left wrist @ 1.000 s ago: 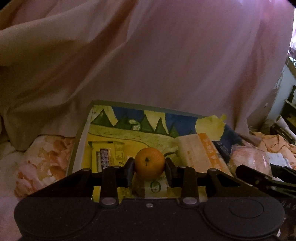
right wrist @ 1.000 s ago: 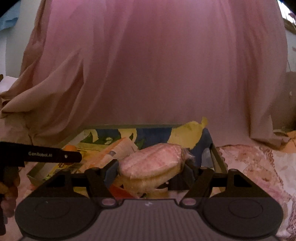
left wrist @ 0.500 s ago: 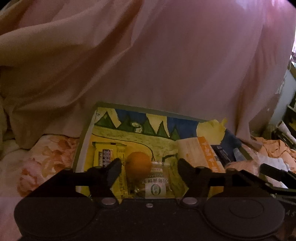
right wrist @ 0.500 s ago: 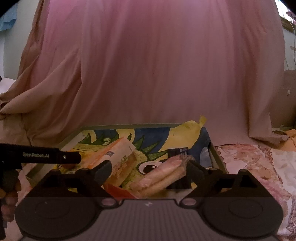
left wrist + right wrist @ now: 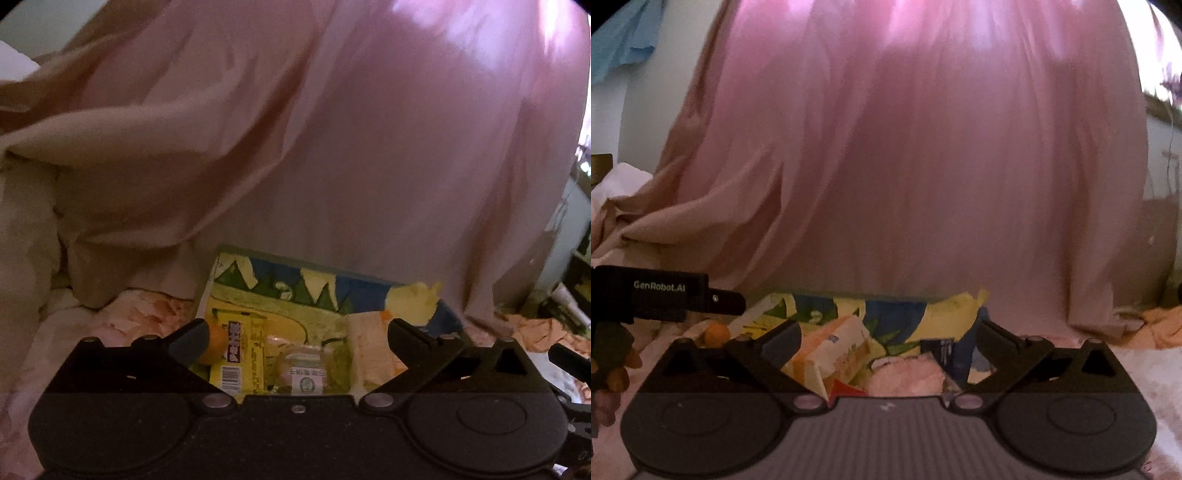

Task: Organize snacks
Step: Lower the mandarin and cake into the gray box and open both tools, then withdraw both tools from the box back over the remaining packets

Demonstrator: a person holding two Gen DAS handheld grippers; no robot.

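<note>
Fingers (image 5: 186, 341) of both grippers, left (image 5: 295, 343) and right (image 5: 886, 341), are opening wide with nothing pinched, while the orange (image 5: 214, 345), bar (image 5: 240, 350) and bun (image 5: 905, 378) lie in the tray (image 5: 310, 264) (apparently stowed; leftovers unseen).

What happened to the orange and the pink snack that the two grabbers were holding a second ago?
Both were let go. The left gripper is opening, and the small round orange now lies in the colourful picture-lined tray. The right gripper is opening too, leaving the pink wrapped snack in the tray. The yellow bar packet stayed put.
</note>
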